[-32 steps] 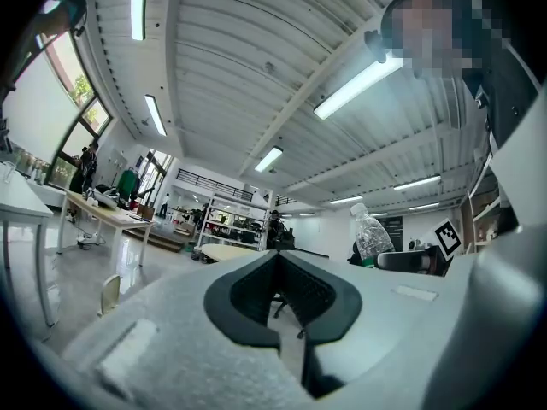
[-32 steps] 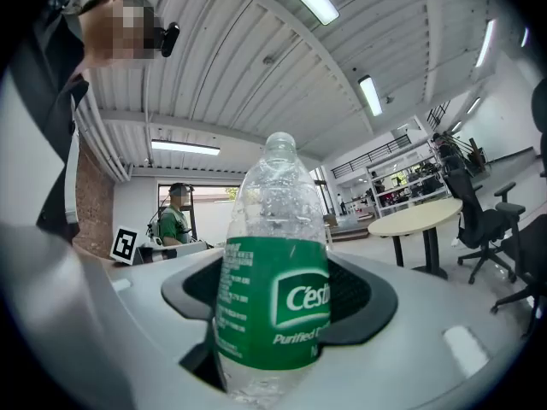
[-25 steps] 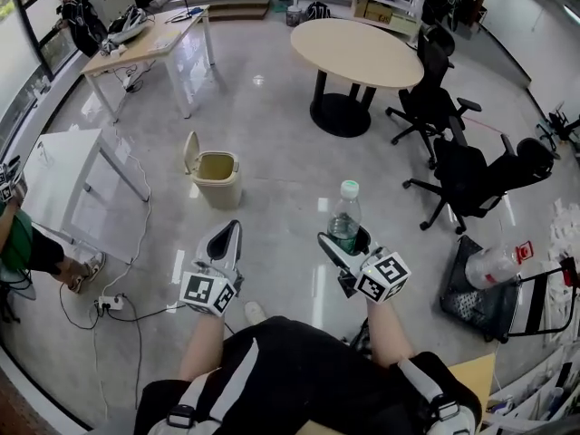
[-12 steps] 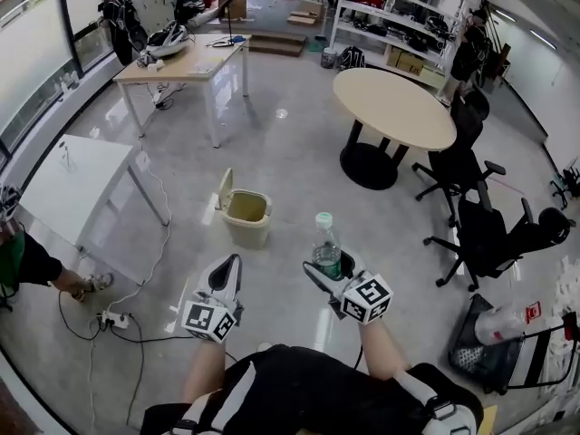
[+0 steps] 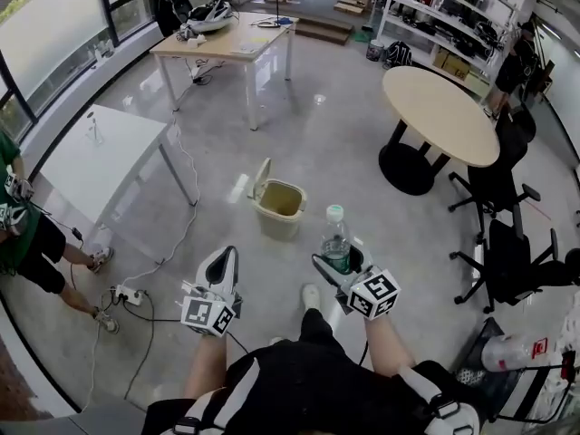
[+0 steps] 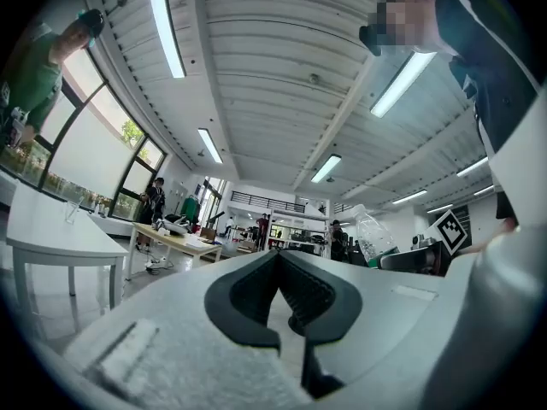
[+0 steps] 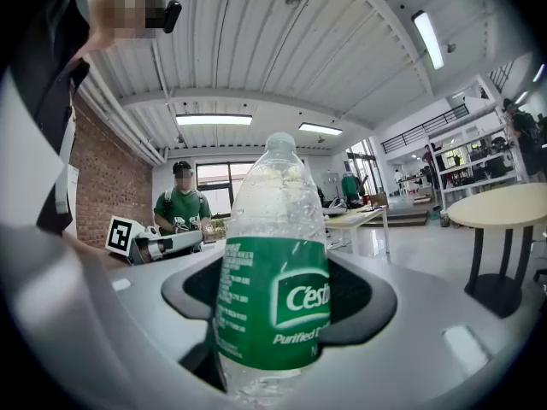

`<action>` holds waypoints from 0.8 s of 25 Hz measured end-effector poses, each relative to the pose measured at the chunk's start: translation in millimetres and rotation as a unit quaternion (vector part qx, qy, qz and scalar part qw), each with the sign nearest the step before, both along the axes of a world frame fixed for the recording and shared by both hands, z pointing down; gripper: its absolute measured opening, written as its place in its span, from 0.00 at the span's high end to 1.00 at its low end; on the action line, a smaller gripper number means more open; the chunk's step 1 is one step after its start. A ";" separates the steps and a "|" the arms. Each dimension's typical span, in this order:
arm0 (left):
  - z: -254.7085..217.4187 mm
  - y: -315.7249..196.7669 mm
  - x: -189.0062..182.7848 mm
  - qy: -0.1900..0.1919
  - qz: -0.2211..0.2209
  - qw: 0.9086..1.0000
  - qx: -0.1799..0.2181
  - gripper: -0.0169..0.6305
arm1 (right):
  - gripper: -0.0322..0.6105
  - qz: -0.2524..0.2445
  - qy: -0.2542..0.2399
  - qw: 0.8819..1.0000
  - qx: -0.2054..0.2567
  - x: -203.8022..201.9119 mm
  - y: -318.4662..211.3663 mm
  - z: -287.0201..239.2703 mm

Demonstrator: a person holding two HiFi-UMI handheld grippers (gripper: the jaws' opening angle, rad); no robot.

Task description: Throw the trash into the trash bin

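A glossy grey floor (image 5: 299,134) fills a wide, open workroom with windows along the left side and strip lights on a ribbed ceiling. Stocked shelving (image 5: 453,16) lines the far wall. A white desk (image 5: 91,152) stands at the left, a long wooden desk (image 5: 231,39) with gear on it stands farther back, and a round desk (image 5: 444,111) on a black pedestal stands at the right. Black office chairs (image 5: 507,252) cluster beside the round desk. A person in green (image 5: 23,234) stands at the left edge, near the white desk. A black crate (image 5: 494,356) sits low at the right. The beige trash bin (image 5: 279,208) stands on the floor in mid-room, its lid tipped up and its mouth open. Only bare floor lies between it and the two tools. Cables run from the white desk to a power strip (image 5: 127,294) on the floor, left of the left tool (image 5: 227,254). Its jaws are closed together with nothing between them. The right tool (image 5: 340,265) is clamped around the lower body of a clear plastic bottle (image 5: 335,234) with a green label. The bottle is upright, near the bin and to its right.
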State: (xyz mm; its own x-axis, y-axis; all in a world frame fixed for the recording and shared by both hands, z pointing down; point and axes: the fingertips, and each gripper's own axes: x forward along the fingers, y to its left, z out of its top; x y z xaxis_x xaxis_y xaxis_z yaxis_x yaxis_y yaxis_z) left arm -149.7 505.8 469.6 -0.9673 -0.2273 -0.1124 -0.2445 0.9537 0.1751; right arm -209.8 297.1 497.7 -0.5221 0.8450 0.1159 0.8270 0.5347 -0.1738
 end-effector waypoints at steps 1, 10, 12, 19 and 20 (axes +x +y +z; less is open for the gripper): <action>0.4 4.5 -5.4 0.001 -0.004 1.000 -0.002 0.97 | 0.45 -0.002 0.003 1.000 -0.002 -9.8 2.5 2.3; -9.0 27.2 -90.0 0.002 -0.046 0.999 -0.011 0.97 | 0.45 -0.048 -0.013 0.999 -0.018 -121.9 41.8 -4.3; -12.7 25.0 -115.1 0.001 -0.049 0.999 -0.012 0.97 | 0.45 -0.056 -0.020 0.998 -0.024 -146.8 43.6 -10.6; -16.4 2.6 -207.3 0.006 -0.041 0.999 -0.011 0.97 | 0.45 -0.067 -0.011 0.997 -0.030 -228.2 31.7 -10.0; -14.5 0.5 -217.9 0.009 -0.042 0.999 -0.010 0.97 | 0.45 -0.072 -0.010 0.997 -0.027 -235.5 31.7 -7.3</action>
